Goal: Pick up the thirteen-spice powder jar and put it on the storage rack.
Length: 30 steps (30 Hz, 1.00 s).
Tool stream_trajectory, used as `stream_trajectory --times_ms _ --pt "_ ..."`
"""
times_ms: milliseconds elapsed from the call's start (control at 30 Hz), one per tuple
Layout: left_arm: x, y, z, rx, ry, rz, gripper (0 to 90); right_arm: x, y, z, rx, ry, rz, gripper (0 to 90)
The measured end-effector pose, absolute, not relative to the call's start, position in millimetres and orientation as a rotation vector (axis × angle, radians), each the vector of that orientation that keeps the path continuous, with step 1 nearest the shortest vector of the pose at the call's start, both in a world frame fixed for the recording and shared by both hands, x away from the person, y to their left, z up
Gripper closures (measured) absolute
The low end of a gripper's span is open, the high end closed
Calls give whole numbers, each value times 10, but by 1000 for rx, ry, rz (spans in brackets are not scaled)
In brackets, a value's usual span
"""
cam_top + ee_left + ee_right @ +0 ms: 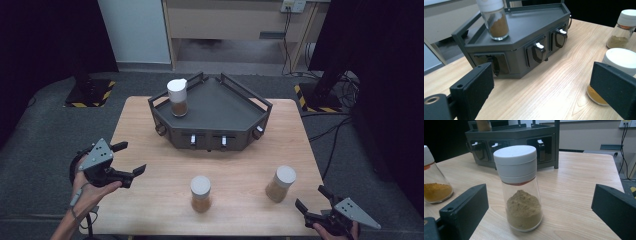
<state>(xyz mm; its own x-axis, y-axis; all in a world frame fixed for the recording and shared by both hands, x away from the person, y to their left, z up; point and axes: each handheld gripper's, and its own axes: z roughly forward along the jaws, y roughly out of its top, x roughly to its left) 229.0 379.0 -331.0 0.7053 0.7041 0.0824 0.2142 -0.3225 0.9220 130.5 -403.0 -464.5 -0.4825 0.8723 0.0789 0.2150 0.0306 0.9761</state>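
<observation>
The right gripper point(312, 198), jaws spread and empty, sat at the tabletop's near right corner, an upright spice jar point(280, 183) standing just ahead between them.

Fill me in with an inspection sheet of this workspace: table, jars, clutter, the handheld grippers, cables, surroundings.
Surface: light wooden table, bare around the items.
Job's things: dark corner rack at the back with one spice jar on its shelf; middle jar and right jar upright on the table, white lids on.
Clutter: nothing seen.
Grippers: left gripper open, beside the table's left edge; right gripper open, facing the right jar without touching it.
Cables: black leads on the floor at right.
Surroundings: grey carpet, dark curtains, stand bases with hazard stripes.
</observation>
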Motion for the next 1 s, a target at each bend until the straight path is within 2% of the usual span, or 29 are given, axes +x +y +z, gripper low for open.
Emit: stream_trajectory --times_ms 600,1000 --pt "2105 3862 -3857 1829 828 577 40 1307 -4033 -4644 1103 1744 1489 16" --pt "1974 3939 -4106 1794 863 618 42 1307 -4032 -4641 1101 1746 1490 16"
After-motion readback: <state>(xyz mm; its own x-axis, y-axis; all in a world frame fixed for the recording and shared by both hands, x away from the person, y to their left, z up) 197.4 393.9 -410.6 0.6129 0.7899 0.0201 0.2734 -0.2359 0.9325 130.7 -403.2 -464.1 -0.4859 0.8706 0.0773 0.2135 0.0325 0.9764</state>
